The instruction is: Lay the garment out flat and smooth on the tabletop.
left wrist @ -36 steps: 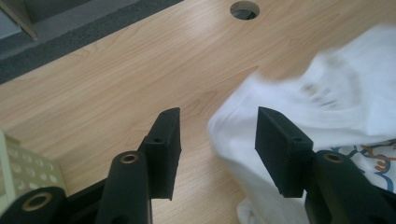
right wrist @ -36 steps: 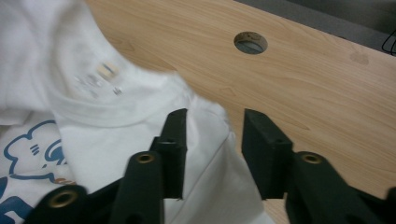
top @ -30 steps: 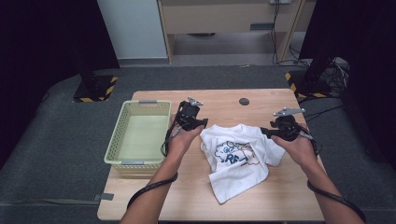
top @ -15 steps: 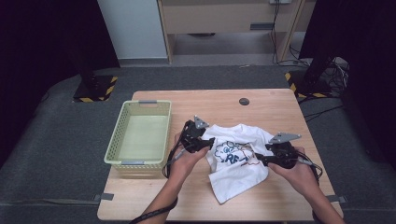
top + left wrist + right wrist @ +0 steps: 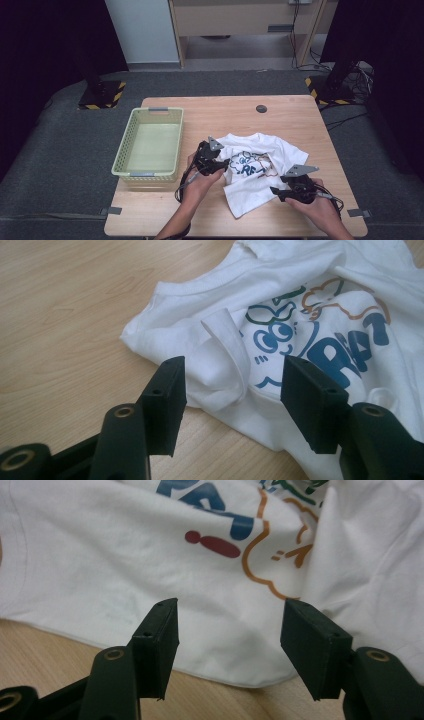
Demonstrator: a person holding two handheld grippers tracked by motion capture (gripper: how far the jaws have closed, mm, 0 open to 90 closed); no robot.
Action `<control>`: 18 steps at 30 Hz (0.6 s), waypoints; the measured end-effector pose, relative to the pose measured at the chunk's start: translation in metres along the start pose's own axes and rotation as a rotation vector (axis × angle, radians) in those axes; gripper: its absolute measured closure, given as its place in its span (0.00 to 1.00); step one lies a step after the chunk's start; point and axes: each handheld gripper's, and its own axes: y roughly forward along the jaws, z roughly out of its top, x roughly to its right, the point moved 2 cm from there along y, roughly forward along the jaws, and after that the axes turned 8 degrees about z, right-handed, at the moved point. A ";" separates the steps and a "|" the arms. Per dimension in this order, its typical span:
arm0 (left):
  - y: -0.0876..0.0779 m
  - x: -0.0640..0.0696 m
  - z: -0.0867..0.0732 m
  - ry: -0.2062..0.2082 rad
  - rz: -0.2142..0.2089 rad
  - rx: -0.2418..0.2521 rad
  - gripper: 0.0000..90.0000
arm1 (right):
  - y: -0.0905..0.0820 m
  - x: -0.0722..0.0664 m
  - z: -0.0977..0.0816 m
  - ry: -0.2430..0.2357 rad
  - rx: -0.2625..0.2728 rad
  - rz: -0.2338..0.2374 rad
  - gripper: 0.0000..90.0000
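Both grippers down at the white T-shirt, jaws spread, nothing pinched.

A second ago the left gripper (image 5: 223, 165) hovered beyond the shirt's far left corner; it has since come nearer the person and lower, and now sits at the left edge of the white T-shirt (image 5: 257, 170), with the green basket (image 5: 131, 157) just beyond it on the left. In the left gripper view its jaws stand apart, a folded sleeve lying between and just ahead of them, untouched. The right gripper (image 5: 276, 192) has come from the shirt's far right corner down to its near right hem; its jaws have just been opening and stand spread, the hem edge ahead of them on the table (image 5: 300, 120), nothing gripped.
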 end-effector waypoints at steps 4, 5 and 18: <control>0.000 0.001 -0.002 -0.004 0.000 0.002 0.48 | 0.004 -0.005 -0.007 -0.009 -0.009 0.008 0.43; 0.000 0.001 -0.002 -0.004 -0.002 0.003 0.48 | 0.005 -0.006 -0.008 -0.011 -0.016 0.013 0.43; 0.006 0.008 -0.007 -0.002 -0.013 -0.004 0.46 | 0.016 -0.010 -0.021 -0.061 -0.041 0.002 0.44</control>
